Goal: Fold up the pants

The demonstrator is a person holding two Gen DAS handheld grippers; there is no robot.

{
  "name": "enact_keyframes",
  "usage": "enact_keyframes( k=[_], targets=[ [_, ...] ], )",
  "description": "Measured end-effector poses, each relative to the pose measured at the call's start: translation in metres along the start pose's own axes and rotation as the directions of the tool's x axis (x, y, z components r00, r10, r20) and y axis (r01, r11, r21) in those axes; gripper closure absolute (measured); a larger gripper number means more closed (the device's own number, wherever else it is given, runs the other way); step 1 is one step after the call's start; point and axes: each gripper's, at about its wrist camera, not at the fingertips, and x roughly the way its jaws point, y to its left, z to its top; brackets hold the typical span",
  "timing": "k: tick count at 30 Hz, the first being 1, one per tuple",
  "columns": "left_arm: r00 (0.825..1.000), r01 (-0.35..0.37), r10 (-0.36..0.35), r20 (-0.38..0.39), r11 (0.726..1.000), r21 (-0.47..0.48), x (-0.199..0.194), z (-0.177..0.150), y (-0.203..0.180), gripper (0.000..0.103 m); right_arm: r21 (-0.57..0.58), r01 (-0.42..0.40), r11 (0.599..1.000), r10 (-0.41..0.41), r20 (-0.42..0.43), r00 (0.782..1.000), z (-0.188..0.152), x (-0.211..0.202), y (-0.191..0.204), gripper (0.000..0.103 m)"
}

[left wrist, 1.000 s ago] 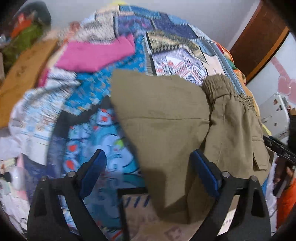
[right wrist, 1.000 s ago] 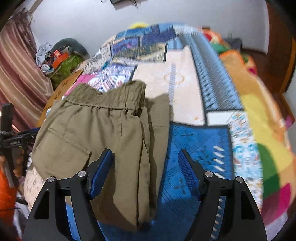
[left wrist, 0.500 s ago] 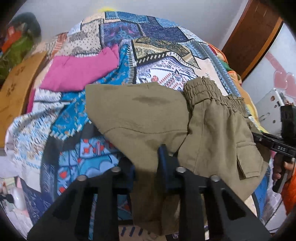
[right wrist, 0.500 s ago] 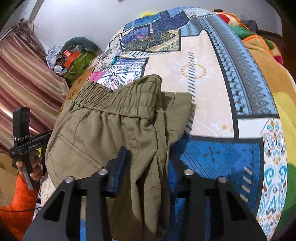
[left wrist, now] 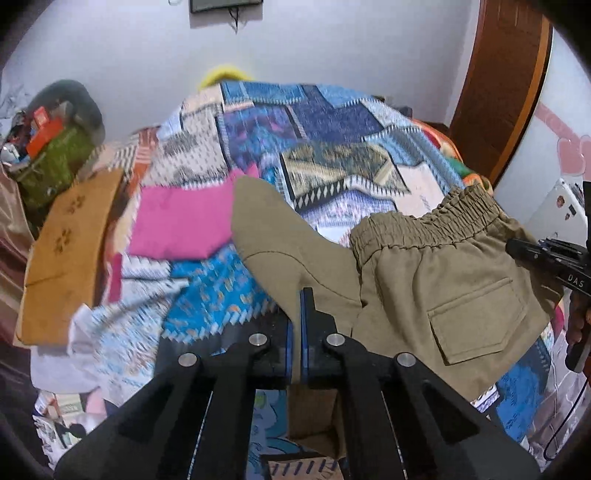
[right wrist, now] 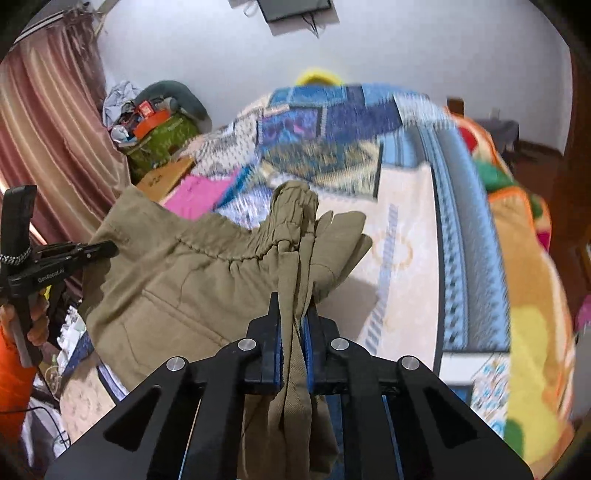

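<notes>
On the far left there is one heap of stuff (left wrist: pixel 51 147) by the wall, with a green bag and a red box in it. Next to it lies one brown cardboard piece (left wrist: pixel 62 258) at the edge of the bed. One pink cloth (left wrist: pixel 181 225) lies flat on the quilt (left wrist: pixel 332 125), which has many colors and covers the whole bed.

Then come the pants (left wrist: pixel 424 280). There is one pair, tan, with a stretchy waistband and one back pocket showing. They are lifted up off the quilt and hang between the two grippers.

The left gripper (left wrist: pixel 301 314) has its two jaws pressed tight together, pinching one edge of the pants. The right gripper (right wrist: pixel 293 332) also has its jaws squeezed together, with a bunch of the tan cloth caught between them and hanging down below.

One red curtain (right wrist: pixel 48 129) hangs on the left wall in the right wrist view. One dark screen (right wrist: pixel 293 7) sits high on the white wall.
</notes>
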Motion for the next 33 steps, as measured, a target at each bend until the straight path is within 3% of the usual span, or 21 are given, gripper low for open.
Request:
enact_keyframes(
  k=[9,15,19,28,33],
  targets=[
    [0.987,-0.098,0.098,0.126,0.995,-0.006,-0.031,0.044,0.027,0.100,-0.102,0.030,0.994,-0.017,0.125,0.992,0.062,-0.011,0.031,0.095],
    [0.977,-0.150,0.158,0.147,0.987,-0.065,-0.025,0.078,0.070,0.100,-0.159,0.031,0.987,-0.001,0.183,0.983,0.109,0.008,0.057,0.095],
    [0.971,-0.174,0.190,0.144,0.978,-0.114,-0.008,0.099,0.105,0.100,-0.191,0.026,0.981,0.013,0.201,0.980,0.133,0.029,0.072,0.095],
    [0.942,-0.290,0.309,0.132,0.946,-0.147,0.064,0.131,0.175,0.100,-0.238,0.037,0.970,0.013,0.206,0.978,0.175,0.111,0.101,0.095],
    [0.947,-0.304,0.316,0.051,0.938,-0.167,0.130,0.132,0.212,0.100,-0.187,0.022,0.982,0.010,0.166,0.986,0.177,0.165,0.099,0.095]
  ],
)
